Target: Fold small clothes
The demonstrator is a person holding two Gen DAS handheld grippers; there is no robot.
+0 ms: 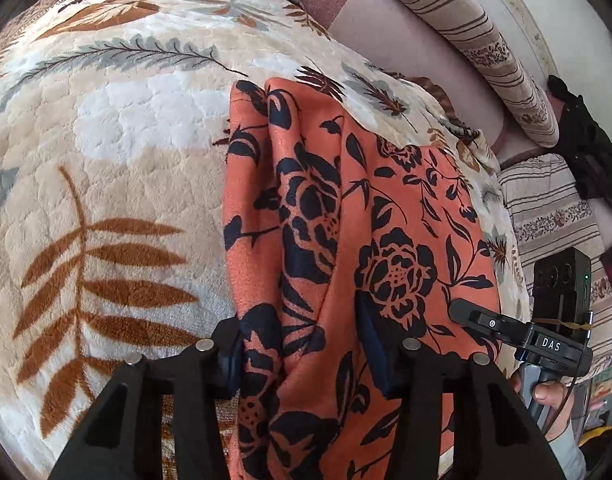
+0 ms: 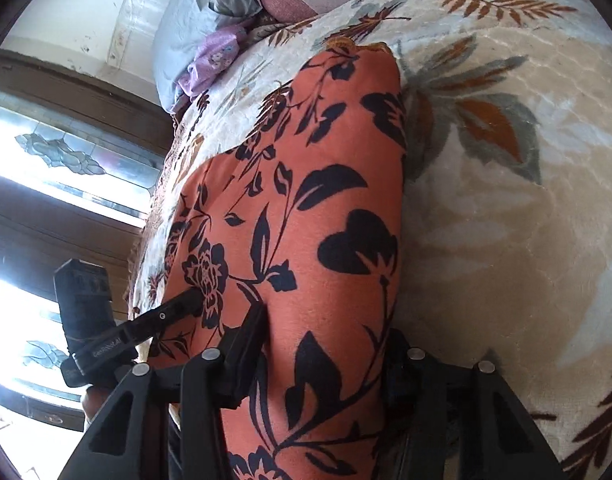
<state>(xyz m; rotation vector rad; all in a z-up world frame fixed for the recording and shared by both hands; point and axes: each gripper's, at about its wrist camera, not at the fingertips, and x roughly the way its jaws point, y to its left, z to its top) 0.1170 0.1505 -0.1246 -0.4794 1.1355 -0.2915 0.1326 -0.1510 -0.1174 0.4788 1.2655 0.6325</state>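
Note:
An orange garment [image 1: 325,200] with a dark navy flower print lies folded lengthwise on a cream leaf-patterned blanket [image 1: 126,140]. My left gripper [image 1: 302,352] is at the garment's near end, with bunched cloth filling the gap between its pads, which press into it. In the right wrist view the same garment [image 2: 325,200] runs away from me over the blanket [image 2: 505,200]. My right gripper [image 2: 321,356] is shut on the garment's near end, which fills the space between its fingers. Each view shows the other gripper's finger resting on the cloth close by.
Striped bolsters [image 1: 485,40] lie at the bed's far right edge. A purple cloth [image 2: 214,60] and a grey-blue pillow [image 2: 178,32] sit at the far end. A bright window [image 2: 46,160] is beyond the bed's left edge. A person's hand [image 1: 549,392] holds the right gripper's handle.

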